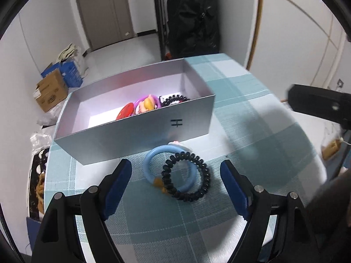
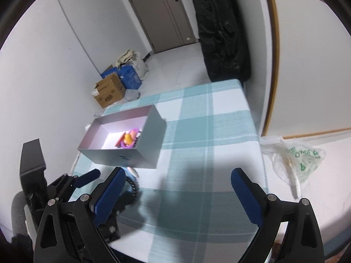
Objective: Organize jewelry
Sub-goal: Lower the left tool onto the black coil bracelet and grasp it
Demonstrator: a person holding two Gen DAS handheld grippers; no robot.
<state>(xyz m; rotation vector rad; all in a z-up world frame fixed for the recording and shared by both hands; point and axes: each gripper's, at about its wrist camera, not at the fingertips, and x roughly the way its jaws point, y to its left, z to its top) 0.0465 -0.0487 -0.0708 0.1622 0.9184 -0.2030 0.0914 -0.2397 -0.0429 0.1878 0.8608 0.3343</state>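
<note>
The black coil bracelet (image 1: 186, 176) lies across a blue ring (image 1: 169, 171) on the desk (image 1: 252, 131), just in front of the grey box (image 1: 136, 131). The left gripper (image 1: 177, 184) hangs over both, fingers spread and empty. It should probably close on one loop only. The right gripper (image 2: 178, 194) waits open, holding nothing.

1. Grey box (image 1: 140, 129) – near wall hides the lower parts of the trinkets inside (image 1: 144, 106).
2. Black coil bracelet (image 2: 133, 189) – mostly hidden behind the right gripper's finger (image 2: 110, 192).
3. Plastic bag's (image 2: 302, 160) green lettering blurred.
</note>
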